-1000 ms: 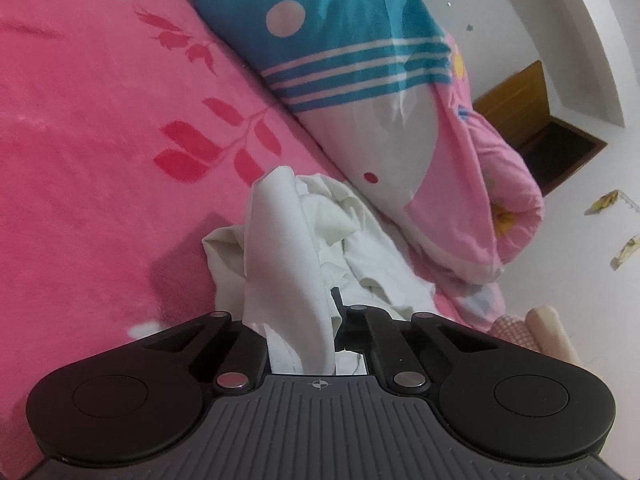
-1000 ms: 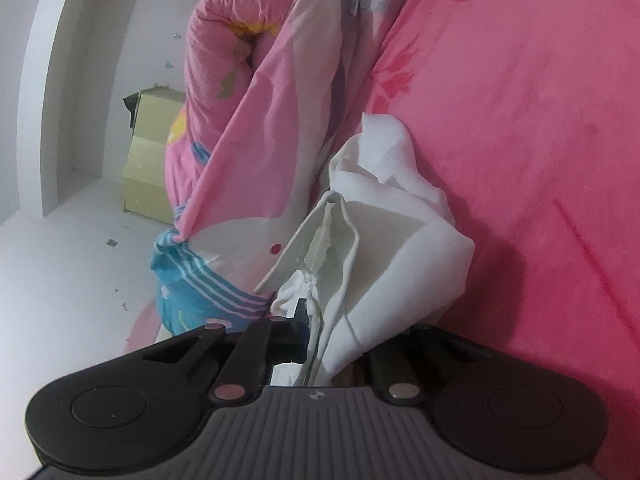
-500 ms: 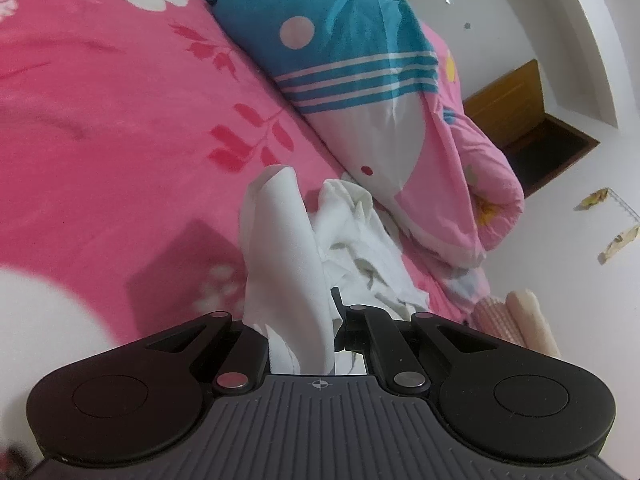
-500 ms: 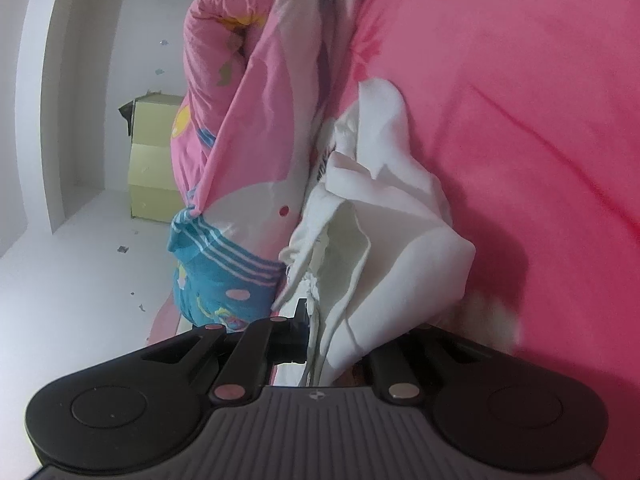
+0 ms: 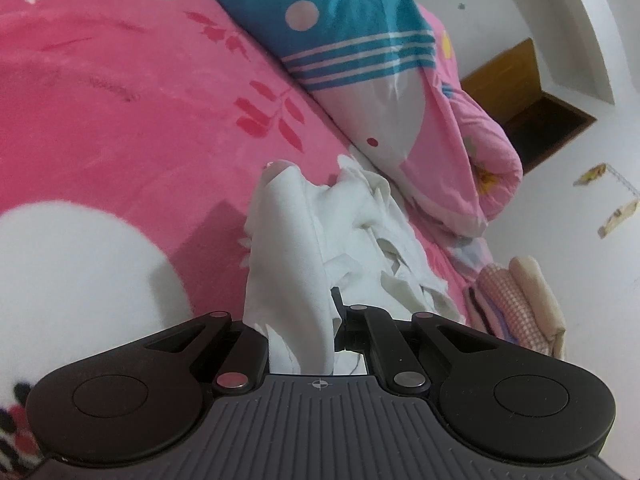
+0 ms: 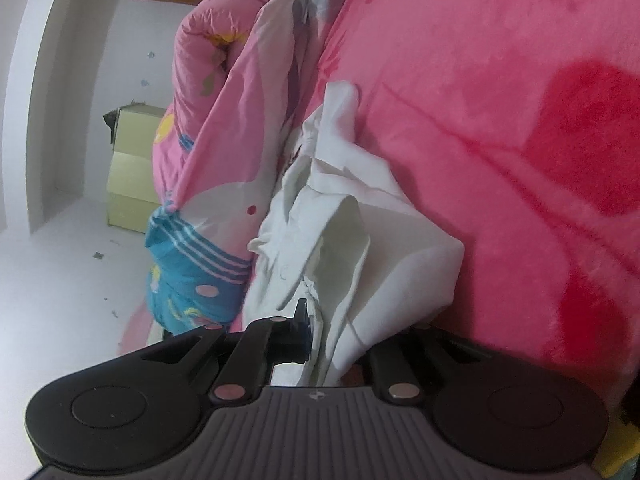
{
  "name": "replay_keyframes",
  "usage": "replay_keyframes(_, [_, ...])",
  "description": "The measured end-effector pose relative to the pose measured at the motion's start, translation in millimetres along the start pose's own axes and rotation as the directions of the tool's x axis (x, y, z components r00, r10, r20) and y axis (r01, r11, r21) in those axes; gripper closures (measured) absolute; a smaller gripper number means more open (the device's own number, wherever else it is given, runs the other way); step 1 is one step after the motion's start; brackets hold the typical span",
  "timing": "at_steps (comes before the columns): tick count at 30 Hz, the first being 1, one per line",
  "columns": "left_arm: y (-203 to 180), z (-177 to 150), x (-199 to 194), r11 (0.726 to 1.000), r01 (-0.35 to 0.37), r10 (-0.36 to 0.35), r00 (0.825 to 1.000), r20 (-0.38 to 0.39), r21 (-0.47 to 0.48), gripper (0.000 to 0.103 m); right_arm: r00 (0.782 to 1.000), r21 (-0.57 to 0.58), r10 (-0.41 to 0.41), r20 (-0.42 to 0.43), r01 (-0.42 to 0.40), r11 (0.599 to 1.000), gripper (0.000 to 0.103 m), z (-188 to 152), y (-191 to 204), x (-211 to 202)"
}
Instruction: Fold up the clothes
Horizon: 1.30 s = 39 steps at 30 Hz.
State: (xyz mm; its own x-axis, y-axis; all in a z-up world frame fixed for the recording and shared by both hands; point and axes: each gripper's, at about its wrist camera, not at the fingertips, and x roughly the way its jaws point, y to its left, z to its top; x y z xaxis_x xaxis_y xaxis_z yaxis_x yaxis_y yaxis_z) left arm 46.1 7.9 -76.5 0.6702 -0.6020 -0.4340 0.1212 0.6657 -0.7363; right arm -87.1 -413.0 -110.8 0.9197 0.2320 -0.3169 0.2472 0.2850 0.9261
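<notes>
Between the jaws of your left gripper [image 5: 316,332], pressed together, a bunch of the white garment [image 5: 340,240] is pinched; your right gripper [image 6: 324,352] likewise clamps another part of it. Ahead of both tongs the cloth hangs crumpled over the pink blanket [image 5: 120,112], just beside the rolled quilt [image 5: 380,80]. No fold shows yet: you have it lifted, and spreading it flat and folding are all left, by my reading.

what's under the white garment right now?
The pink blanket lies under the white garment, with the rolled quilt beside it. Whatever sits beneath the bunched folds is covered.
</notes>
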Motion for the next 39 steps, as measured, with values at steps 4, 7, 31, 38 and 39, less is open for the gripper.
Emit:
replay_keyframes(4, [8.9, 2.4, 4.6, 1.000, 0.003, -0.003, 1.000, -0.010, -0.024, 0.093, 1.000, 0.003, -0.008, -0.006, 0.008, 1.000, 0.093, 2.3, -2.4, -0.6])
replay_keyframes(7, [15.4, 5.1, 2.9, 0.998, 0.017, -0.017, 1.000, -0.016, -0.053, 0.082, 1.000, -0.004, -0.019, -0.001, 0.019, 1.000, 0.087, 3.5, -2.9, -9.0])
replay_keyframes(31, [-2.2, 108.8, 35.8, 0.965, -0.083, 0.083, 0.996, 0.012, 0.249, 0.034, 0.965, -0.351, -0.163, 0.204, 0.228, 0.908, 0.059, 68.7, 49.8, -33.2])
replay_keyframes(38, [-1.3, 114.4, 102.6, 0.937, -0.035, 0.090, 0.986, -0.141, 0.349, 0.035, 0.985, -0.588, -0.146, 0.087, 0.169, 0.791, 0.059, 104.8, 114.7, 42.0])
replay_keyframes(39, [-1.7, 111.7, 104.5, 0.930, -0.029, 0.085, 0.987, -0.139, 0.365, 0.035, 0.989, -0.617, -0.142, 0.053, 0.144, 0.774, 0.059, 104.6, 125.2, 53.3])
